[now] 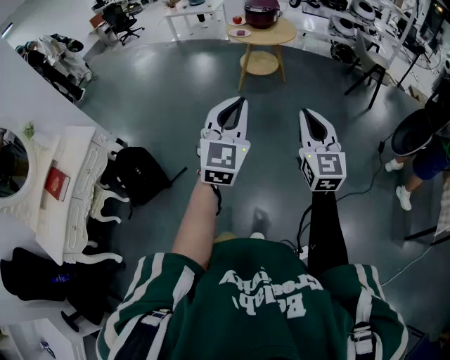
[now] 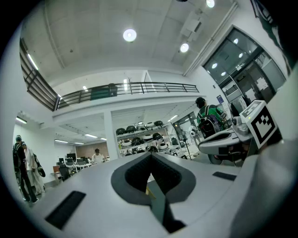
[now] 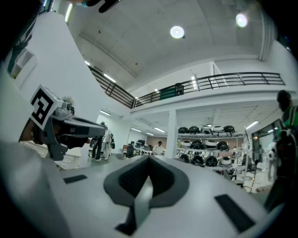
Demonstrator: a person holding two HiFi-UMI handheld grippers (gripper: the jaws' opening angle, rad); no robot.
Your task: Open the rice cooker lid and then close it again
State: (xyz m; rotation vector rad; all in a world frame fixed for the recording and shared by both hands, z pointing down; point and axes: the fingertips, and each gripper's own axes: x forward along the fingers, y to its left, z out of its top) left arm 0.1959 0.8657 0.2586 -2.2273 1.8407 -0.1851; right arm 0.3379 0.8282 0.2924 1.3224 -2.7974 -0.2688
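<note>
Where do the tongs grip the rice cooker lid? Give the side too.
Probably the lid's front edge, from the near side and above: the rice cooker stands upright on the round table, lid on top. Any latch is too small to see.

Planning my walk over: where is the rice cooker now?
The rice cooker sits at the top centre of the head view, on a round wooden table, far ahead of the left tool and right tool.

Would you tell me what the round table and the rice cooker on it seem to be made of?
The round table looks like pale wood, matt: even tan top, legs and lower shelf. The rice cooker has a dark maroon shell with a faint sheen, perhaps plastic or coated metal; too small to tell.
</note>
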